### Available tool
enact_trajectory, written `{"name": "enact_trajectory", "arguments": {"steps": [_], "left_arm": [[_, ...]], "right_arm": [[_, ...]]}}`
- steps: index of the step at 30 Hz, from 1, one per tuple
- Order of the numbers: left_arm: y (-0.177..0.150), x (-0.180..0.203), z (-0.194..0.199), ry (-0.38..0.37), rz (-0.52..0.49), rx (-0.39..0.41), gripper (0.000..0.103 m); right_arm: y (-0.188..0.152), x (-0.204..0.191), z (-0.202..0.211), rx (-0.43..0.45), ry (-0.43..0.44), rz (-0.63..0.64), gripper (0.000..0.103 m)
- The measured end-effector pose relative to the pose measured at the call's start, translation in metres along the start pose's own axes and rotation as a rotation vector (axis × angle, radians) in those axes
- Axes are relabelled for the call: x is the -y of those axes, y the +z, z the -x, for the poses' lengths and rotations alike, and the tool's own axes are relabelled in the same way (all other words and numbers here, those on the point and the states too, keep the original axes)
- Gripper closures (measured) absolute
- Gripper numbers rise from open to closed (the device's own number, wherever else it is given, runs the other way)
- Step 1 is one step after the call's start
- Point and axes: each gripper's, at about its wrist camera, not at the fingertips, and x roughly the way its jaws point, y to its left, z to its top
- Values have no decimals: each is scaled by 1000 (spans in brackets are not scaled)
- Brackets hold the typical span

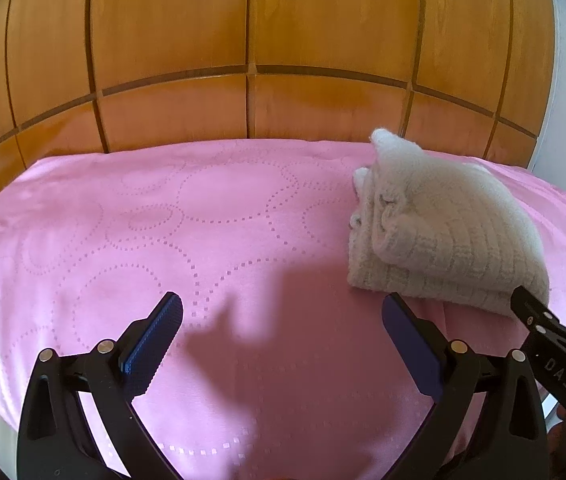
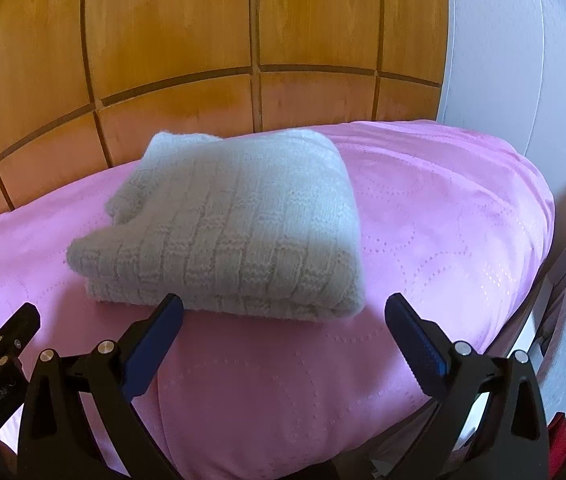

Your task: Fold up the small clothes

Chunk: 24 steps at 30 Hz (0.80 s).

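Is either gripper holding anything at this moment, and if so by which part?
Nothing is held. The left gripper and right gripper are both open with only pink bedspread between their fingers; the folded white knit lies untouched.

White letters "DAS" stand on the black body of the right gripper [image 1: 559, 314], seen at the right edge of the left wrist view. In the right wrist view, the left gripper [image 2: 1, 326] carries small print too blurred to read
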Motion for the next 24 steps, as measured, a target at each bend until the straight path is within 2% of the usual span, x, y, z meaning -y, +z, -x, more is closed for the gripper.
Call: {"name": "enact_trajectory", "arguments": {"steps": [24], "left_arm": [[2,-4,1,-5,-3,-7,4]], "right_arm": [[-3,-3,-1,-10,18,7,2]]}}
